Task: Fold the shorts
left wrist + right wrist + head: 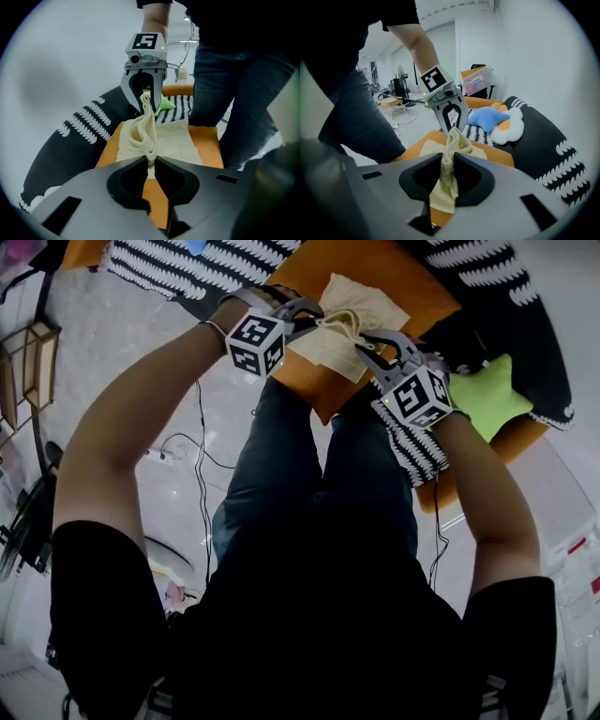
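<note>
The cream shorts (349, 317) lie partly on an orange cushion (398, 277), with their near edge bunched and lifted between both grippers. My left gripper (322, 322) is shut on one end of that bunched edge. My right gripper (367, 345) is shut on the other end, close beside it. In the left gripper view the shorts (171, 138) rise from my left gripper (150, 163) to the right gripper (146, 104) opposite. In the right gripper view a fold of the shorts (451, 140) hangs through my right gripper (448, 165), and the left gripper (453, 123) faces it.
A black cushion with white marks (173, 268) lies around the orange one. A green star pillow (492, 395) sits at the right. A blue star pillow (487, 117) and a white cloud pillow (510, 133) lie behind. The person's legs (319, 484) stand against the near edge; cables (199, 465) cross the floor.
</note>
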{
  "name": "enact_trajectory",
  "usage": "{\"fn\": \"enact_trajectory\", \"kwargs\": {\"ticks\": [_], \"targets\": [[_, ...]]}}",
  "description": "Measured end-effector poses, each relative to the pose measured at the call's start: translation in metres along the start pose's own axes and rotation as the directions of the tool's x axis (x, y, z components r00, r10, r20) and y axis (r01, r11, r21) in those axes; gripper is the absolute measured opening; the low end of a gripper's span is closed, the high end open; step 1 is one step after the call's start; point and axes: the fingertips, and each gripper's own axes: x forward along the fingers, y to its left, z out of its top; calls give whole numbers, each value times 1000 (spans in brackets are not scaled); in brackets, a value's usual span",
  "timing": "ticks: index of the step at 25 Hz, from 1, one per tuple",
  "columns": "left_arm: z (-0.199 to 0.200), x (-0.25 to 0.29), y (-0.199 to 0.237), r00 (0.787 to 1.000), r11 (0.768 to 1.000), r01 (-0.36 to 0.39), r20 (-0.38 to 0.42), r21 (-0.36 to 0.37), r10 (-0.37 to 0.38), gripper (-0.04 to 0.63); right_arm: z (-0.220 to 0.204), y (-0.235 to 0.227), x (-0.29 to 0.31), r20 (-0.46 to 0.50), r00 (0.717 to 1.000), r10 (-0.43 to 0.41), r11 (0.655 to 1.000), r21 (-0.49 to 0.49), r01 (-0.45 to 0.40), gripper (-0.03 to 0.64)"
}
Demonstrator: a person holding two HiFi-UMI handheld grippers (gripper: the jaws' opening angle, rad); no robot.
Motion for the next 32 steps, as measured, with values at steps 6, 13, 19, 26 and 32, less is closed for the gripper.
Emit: {"fn": "enact_trajectory", "kwargs": {"ticks": [6,13,19,26,32], "targets": [[-10,10,-40,998,997,48,-44,60,-45,60,-18,38,20,-59,997,41,997,-70,-45,80],[-20,19,-58,995,997,75,-72,-7,-75,60,-40,61,40,-115,991,74,995,-64,-82,81],[-26,24,-65,992,989,89,-73,-120,-98,65,-51,72,54,-139,985,106,994,3,-106,82],[-31,35,-84,983,975,142,-89,-172,-159,103,-69,91,74,-188,966,175,983,80,-163,103],[-40,36,-94,977,962,154,-110,-227,-183,126,-75,105,80,-222,948,227,971,124,-203,149]]}}
